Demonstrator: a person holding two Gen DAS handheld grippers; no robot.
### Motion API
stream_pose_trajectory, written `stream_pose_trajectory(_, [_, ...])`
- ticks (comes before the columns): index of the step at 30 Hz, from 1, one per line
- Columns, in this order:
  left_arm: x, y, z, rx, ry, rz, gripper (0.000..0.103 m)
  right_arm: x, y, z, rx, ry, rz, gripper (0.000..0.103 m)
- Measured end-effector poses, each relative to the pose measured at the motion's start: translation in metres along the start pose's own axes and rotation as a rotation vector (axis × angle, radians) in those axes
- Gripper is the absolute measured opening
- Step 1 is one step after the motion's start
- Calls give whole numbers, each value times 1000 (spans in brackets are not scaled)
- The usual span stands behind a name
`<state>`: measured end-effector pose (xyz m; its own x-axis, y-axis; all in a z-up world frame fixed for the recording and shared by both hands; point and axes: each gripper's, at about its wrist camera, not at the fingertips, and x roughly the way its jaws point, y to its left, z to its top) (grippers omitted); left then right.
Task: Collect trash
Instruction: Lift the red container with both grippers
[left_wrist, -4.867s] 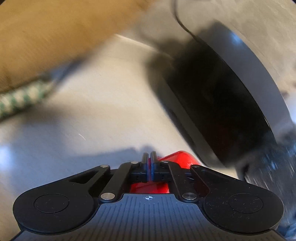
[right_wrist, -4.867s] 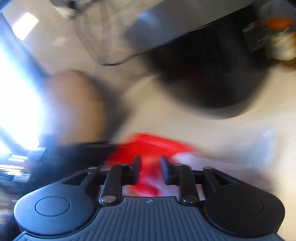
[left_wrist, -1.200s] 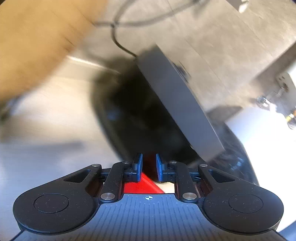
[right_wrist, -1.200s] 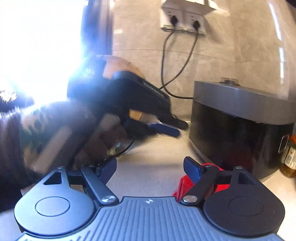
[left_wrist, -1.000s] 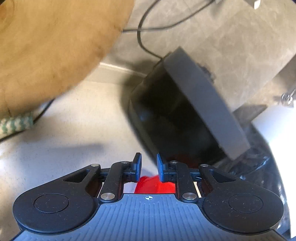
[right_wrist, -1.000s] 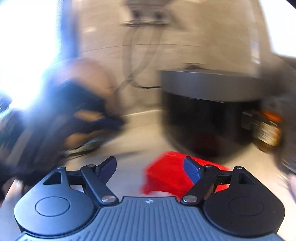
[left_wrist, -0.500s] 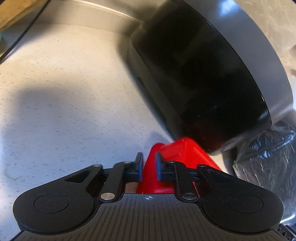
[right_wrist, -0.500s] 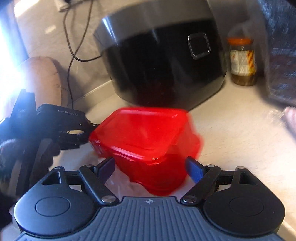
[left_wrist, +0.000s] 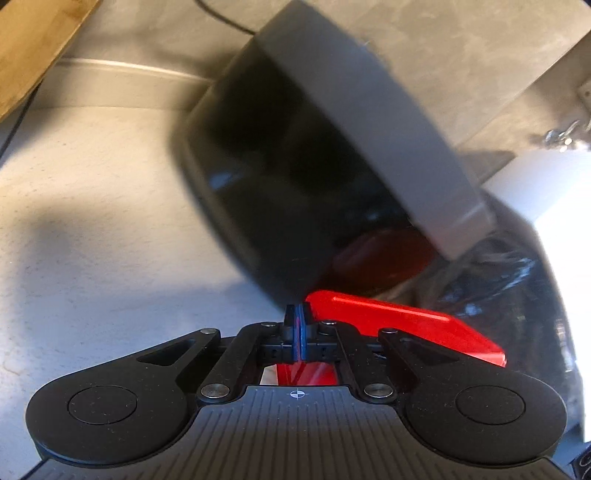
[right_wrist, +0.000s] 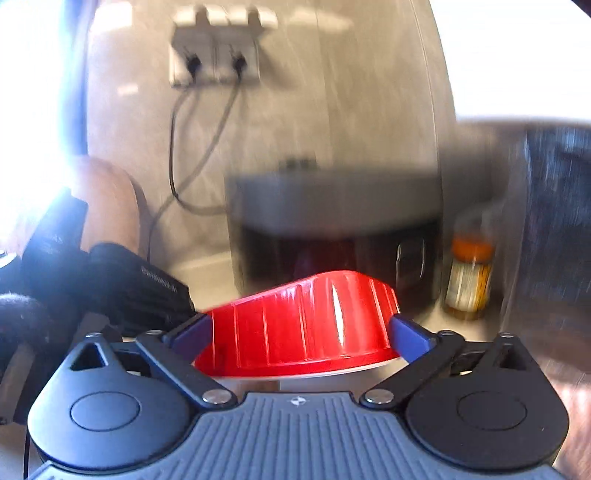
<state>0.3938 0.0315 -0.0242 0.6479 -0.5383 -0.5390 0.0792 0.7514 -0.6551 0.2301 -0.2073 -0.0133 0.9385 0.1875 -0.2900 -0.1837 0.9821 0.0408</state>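
A red plastic food container is held up off the pale counter. My left gripper is shut on the rim of the red container, which sticks out to its right. My right gripper is open wide, with its blue fingertips on either side of the container's ribbed wall; whether they touch it I cannot tell. The left gripper's black body shows at the left of the right wrist view. A black trash bag lies to the right behind the container.
A black rice cooker with a grey lid stands close behind the container, also in the right wrist view. A jar with an orange lid stands right of it. Wall sockets with cords are above. A wooden board leans at the left.
My left gripper has shut on the container's rim and lifted it. My right gripper has come in around the container, which now sits between its open fingers.
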Motion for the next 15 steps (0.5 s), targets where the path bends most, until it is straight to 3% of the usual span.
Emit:
stream_pose_trajectory(10, [-29,-4,-22,-40,33,-53,1,-43,18,14,-33,-93,-11,103])
stream_pose_trajectory(15, [-56,-17,-48,-5,49,-66,1,-77,24,26,-11,-113,-10,103])
